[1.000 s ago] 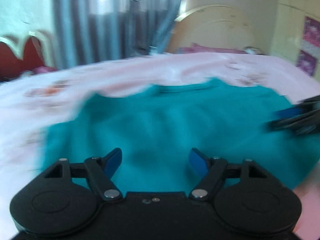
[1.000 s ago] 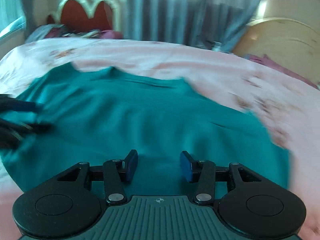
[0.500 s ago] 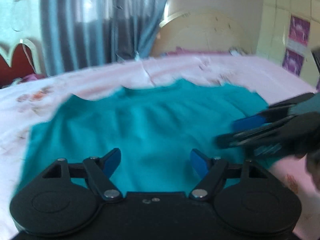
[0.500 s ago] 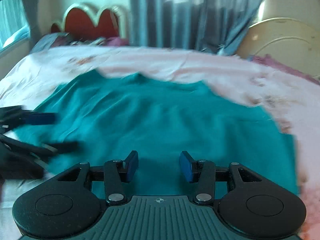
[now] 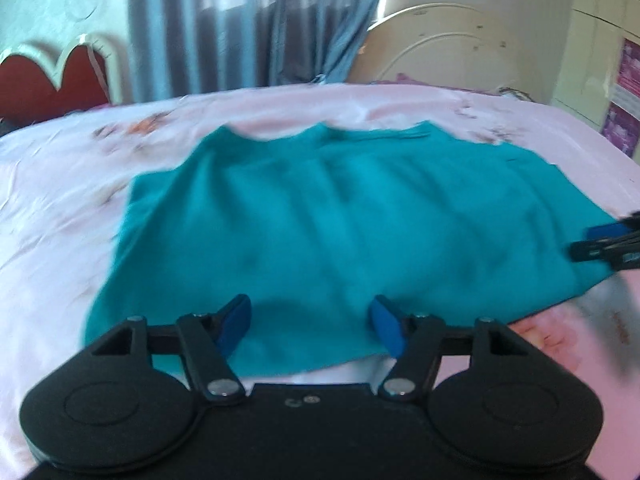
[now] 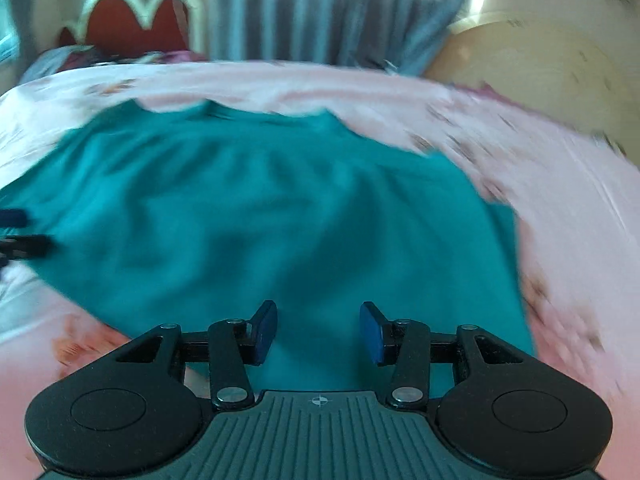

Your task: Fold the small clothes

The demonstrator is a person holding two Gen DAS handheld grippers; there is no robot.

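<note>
Surface: bed (image 5: 400, 100) with a pink floral sheet; curtain (image 5: 256, 24) and a red headboard (image 5: 36, 80) at the far side.
Garment: teal shirt (image 5: 340, 220) lies spread on the sheet, neckline at the far edge, hem at the near edge; shallow wrinkles run across the body.
Left gripper (image 5: 312, 326): over the near hem, left part of the shirt; jaws closing, cloth below them, pads not pressing on it.
Right gripper (image 6: 318, 332): over the near hem, right part; jaws parted, empty, no cloth pinched.
Done: shirt laid out roughly flat; no fold visible.
Left: judged as every fold, starting with a grasp at the hem or the sides.
Progress: early, judged as the grasp-approach stage.
Limit: motion blur hides the sleeves' exact lay.
</note>
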